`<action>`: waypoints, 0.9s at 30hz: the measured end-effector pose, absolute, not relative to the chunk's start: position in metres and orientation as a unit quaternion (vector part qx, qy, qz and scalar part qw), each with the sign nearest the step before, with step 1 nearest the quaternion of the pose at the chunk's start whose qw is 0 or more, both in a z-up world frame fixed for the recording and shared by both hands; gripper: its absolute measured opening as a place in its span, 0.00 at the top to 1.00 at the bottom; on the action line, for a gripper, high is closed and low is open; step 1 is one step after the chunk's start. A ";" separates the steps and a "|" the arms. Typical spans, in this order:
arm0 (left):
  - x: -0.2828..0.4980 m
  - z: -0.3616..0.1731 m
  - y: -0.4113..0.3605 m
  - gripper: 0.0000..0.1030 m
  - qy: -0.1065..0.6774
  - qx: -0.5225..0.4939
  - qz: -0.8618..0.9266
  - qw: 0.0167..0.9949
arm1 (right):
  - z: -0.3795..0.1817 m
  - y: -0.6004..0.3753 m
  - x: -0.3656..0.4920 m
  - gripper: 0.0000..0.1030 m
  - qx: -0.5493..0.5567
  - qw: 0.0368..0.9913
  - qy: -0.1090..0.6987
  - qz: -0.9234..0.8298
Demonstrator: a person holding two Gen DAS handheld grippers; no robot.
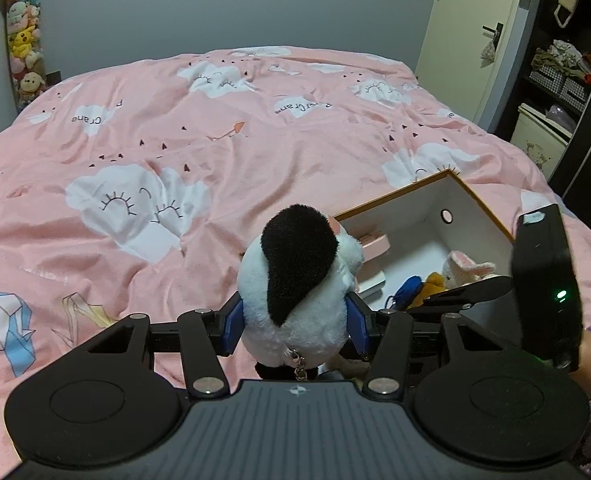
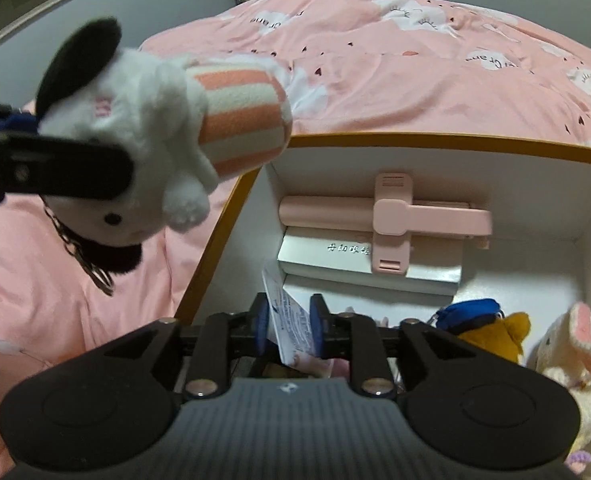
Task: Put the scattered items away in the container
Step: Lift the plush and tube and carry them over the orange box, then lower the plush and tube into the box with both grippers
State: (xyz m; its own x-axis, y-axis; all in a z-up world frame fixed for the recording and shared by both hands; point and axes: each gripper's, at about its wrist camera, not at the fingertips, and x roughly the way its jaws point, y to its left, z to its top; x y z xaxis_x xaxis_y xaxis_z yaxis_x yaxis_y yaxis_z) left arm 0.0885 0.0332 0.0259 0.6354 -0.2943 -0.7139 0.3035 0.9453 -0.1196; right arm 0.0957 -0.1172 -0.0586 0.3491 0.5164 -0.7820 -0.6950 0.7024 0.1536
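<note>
While the left wrist view looks out over the pink bed cover [image 1: 223, 128], the left gripper [image 1: 295, 322] is clenched on a white plush toy [image 1: 295, 280] with a black ear, its blue pads pressing the toy's sides. The toy stands up from between the fingers, held above the bed cover just left of the open box [image 1: 477, 196]. The box has a brown rim and white inner walls and lies on the cover. Inside it are a pink holder [image 1: 375, 245], a blue-and-mustard plush [image 1: 417, 290] and a cream rabbit plush [image 1: 465, 270]. The right gripper's dark body [image 1: 545, 280] hangs over the box's near side.

In the right wrist view, the right gripper [image 2: 289, 328] is over the inside of the box [image 2: 415, 142]. A printed card [image 2: 291, 320] stands between its fingers, but the pads are apart from it, so the grip looks released. Ahead of it lie the pink holder [image 2: 387, 216] on a white carton [image 2: 335, 256], with the mustard plush [image 2: 491, 334] and rabbit plush [image 2: 571, 348] to the right. The white plush toy [image 2: 151, 120], in a striped pink garment, hangs at upper left in the left gripper, just outside the box's left rim.
</note>
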 end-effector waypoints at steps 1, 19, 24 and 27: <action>0.089 0.026 0.031 0.42 0.393 0.006 -0.167 0.904 | -0.055 -0.122 0.095 0.66 -0.095 0.815 0.433 0.373; 0.132 0.026 -0.062 0.42 0.384 0.025 -0.265 0.884 | -0.004 -0.239 0.093 0.61 -0.032 0.892 0.360 0.272; 0.154 0.016 -0.094 0.42 0.394 0.053 -0.296 0.869 | -0.002 -0.245 0.095 0.61 -0.048 0.900 0.338 0.271; 0.167 0.005 -0.111 0.42 0.407 0.068 -0.315 0.855 | -0.004 -0.247 0.101 0.62 -0.060 0.904 0.333 0.262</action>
